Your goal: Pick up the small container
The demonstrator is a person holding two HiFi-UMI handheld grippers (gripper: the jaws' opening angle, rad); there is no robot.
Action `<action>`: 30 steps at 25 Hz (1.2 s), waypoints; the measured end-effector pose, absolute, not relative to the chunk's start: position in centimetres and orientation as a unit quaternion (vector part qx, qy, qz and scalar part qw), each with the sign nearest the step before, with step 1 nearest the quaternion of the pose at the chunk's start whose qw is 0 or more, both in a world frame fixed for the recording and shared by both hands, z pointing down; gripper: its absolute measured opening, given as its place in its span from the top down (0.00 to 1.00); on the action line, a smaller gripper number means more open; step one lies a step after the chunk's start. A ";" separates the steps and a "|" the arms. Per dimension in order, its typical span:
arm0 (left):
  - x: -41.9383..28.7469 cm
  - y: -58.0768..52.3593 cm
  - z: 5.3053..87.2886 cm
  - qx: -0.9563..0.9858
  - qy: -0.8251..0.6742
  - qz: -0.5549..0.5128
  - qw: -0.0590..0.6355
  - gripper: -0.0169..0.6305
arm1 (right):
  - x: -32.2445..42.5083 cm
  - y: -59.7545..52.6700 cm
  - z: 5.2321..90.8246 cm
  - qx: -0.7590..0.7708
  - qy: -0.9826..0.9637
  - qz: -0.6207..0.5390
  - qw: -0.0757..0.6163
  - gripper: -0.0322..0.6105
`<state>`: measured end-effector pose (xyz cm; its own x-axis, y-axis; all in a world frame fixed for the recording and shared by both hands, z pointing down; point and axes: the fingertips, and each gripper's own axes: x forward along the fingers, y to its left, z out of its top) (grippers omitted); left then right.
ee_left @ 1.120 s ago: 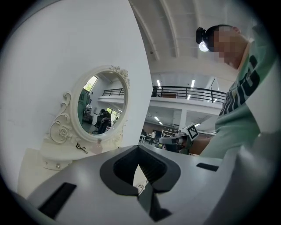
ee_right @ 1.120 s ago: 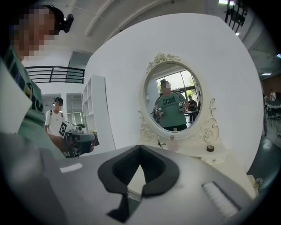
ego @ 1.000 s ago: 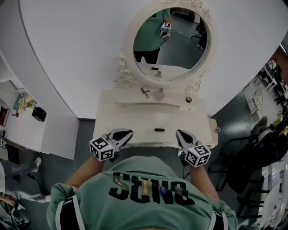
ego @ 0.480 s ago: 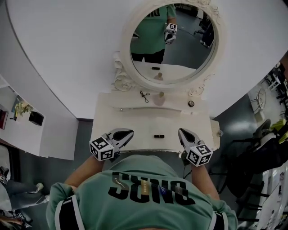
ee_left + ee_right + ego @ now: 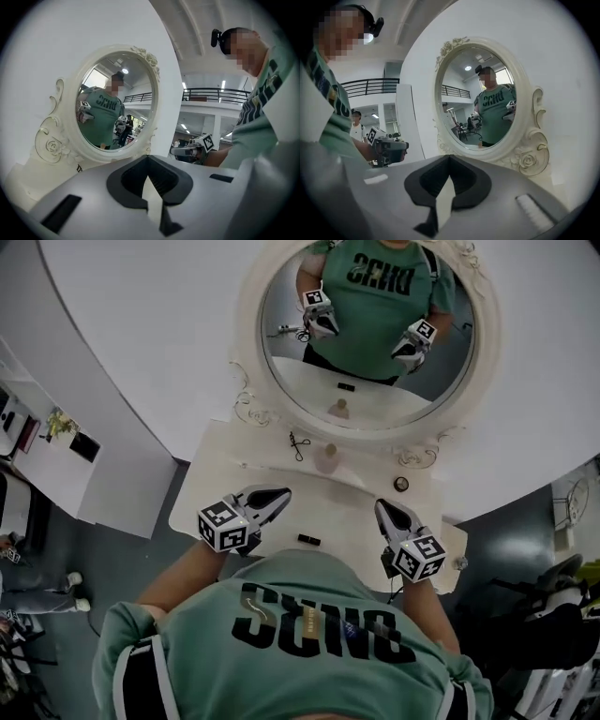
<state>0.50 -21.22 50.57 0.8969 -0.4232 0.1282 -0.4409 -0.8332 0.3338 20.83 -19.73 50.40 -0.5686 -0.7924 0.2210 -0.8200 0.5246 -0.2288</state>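
Observation:
A small round dark-lidded container (image 5: 401, 485) sits at the back right of the white dressing table (image 5: 356, 517), just under the mirror frame. My right gripper (image 5: 382, 506) hovers a little in front of it, jaws shut and empty. Over the table's left front my left gripper (image 5: 281, 493) is also shut, holding nothing. In the left gripper view the jaw tips (image 5: 148, 157) meet and point at the mirror. The right gripper view shows the same closed tips (image 5: 449, 156). The container is hidden in both gripper views.
An oval mirror (image 5: 272, 381) in an ornate white frame stands at the back of the table. A pinkish bottle (image 5: 327, 457) and an eyelash curler (image 5: 298, 444) lie before it. A small black tube (image 5: 307, 540) rests near the front edge. The person's green shirt (image 5: 309, 634) covers the foreground.
The head view has swung, so the mirror now shows the person's chest and both grippers. Both grippers stay shut over the table's front, having shifted only slightly.

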 end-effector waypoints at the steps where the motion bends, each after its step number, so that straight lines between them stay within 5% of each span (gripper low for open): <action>1: 1.1 -21.6 50.6 0.955 -0.231 0.026 0.183 0.97 | 21.4 -20.5 50.6 0.459 -0.873 0.159 0.045 0.94; 17: 0.0 -28.0 53.6 0.960 -0.201 0.049 0.190 0.96 | 18.9 -26.0 52.5 0.486 -0.855 0.176 0.037 0.94; 25: 1.5 -28.9 53.8 0.962 -0.205 0.069 0.169 0.74 | 20.2 -26.8 52.2 0.488 -0.855 0.174 0.032 0.94; 30: 2.6 -30.0 54.4 0.962 -0.206 0.081 0.159 0.69 | 20.3 -27.3 52.4 0.485 -0.857 0.171 0.035 0.94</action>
